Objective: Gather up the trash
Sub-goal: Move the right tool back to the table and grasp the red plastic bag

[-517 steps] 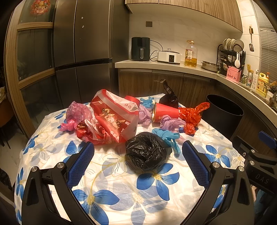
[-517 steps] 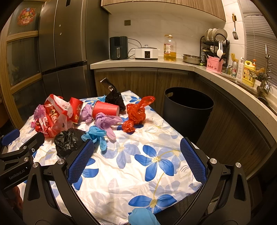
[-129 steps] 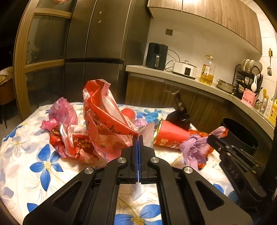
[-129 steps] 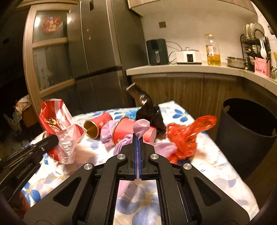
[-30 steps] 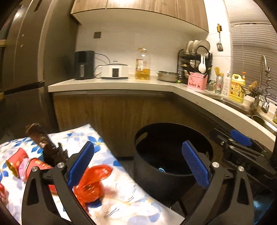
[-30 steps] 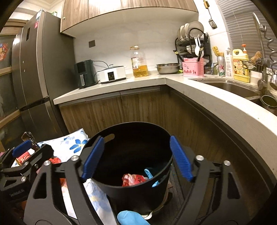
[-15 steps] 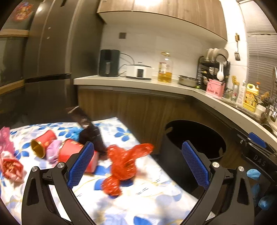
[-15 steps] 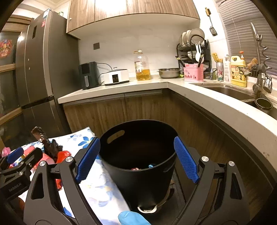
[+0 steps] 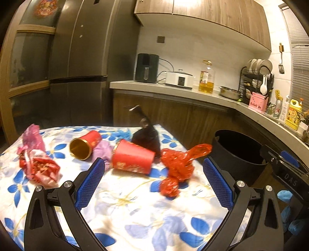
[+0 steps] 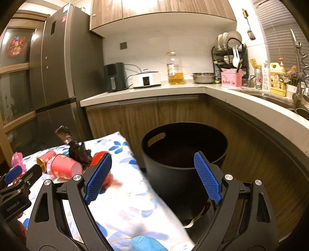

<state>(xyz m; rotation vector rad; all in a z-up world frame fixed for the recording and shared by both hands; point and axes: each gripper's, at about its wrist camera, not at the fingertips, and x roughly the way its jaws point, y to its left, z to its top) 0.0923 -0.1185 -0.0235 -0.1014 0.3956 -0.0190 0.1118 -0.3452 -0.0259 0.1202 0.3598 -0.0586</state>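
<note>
Kitchen table under a white, blue-flowered cloth (image 9: pixel 125 195) carries the remaining rubbish: crumpled pink-red wrapper (image 9: pixel 38 166), two red paper cups (image 9: pixel 133 159) tipped over, long axes level, mouths leftward, knotted red plastic bag (image 9: pixel 177 164). My left gripper (image 9: pixel 152 181) hovers released, empty. My right gripper (image 10: pixel 152 175) gapes empty beside the black bin (image 10: pixel 183 154), its jaws having just been opening, likely after dropping something.

Warm dim kitchen: tall grey steel fridge (image 9: pixel 77 63) left, white-tiled wall (image 10: pixel 154 52), wood-veneer upper cabinets (image 9: pixel 212 17), pale L-shaped countertop (image 10: pixel 154 92), slatted window blind (image 10: pixel 278 29) right.
</note>
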